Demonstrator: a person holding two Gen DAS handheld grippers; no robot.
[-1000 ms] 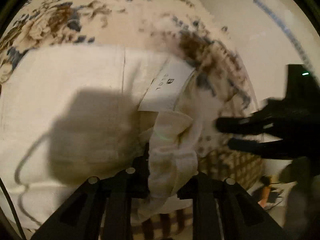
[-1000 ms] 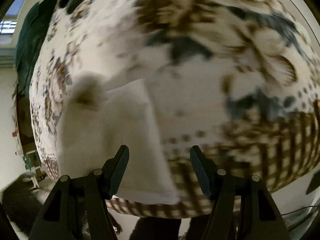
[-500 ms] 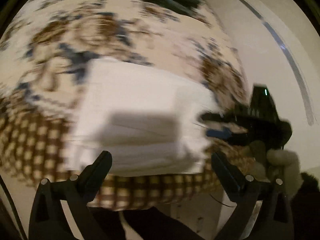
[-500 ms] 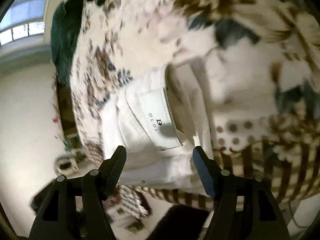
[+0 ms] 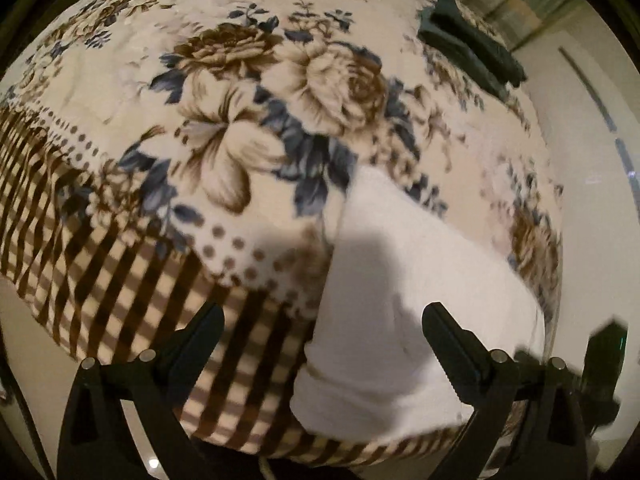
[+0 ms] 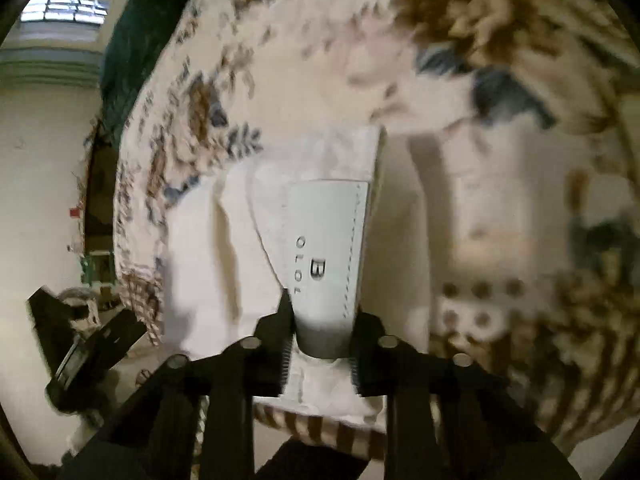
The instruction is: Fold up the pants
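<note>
White pants [image 5: 404,320] lie as a folded bundle on the floral blanket [image 5: 248,128] of a bed, close to the blanket's near edge where the print changes to a brown-and-cream check. In the left wrist view the bundle sits right of centre, its surface smooth, with a grey shadow across its upper part. In the right wrist view the same pants [image 6: 224,248] show several stacked folds and a pale grey waistband label [image 6: 328,248] printed with a dark "B" and smaller letters.

Right gripper [image 6: 322,354]: fingers closed narrow on the pants at the lower end of the label; cloth and label fill the gap between them, and white fabric bunches just below the grip. Left gripper [image 5: 322,346]: fingers spread wide, nothing between them; the left finger is over the checked border, the right finger is over the lower right part of the pants. Whether either finger touches the cloth cannot be told from this view.

Each gripper appears at the edge of the other's view: the right one as a dark blurred shape at lower right in the left wrist view, the left one as a dark shape at lower left in the right wrist view.

Dark green cloth [image 5: 472,56] lies at the far end of the bed, well apart from the pants. A window [image 6: 64,10] shows at upper left in the right wrist view. The right wrist picture is motion-blurred across the blanket.
</note>
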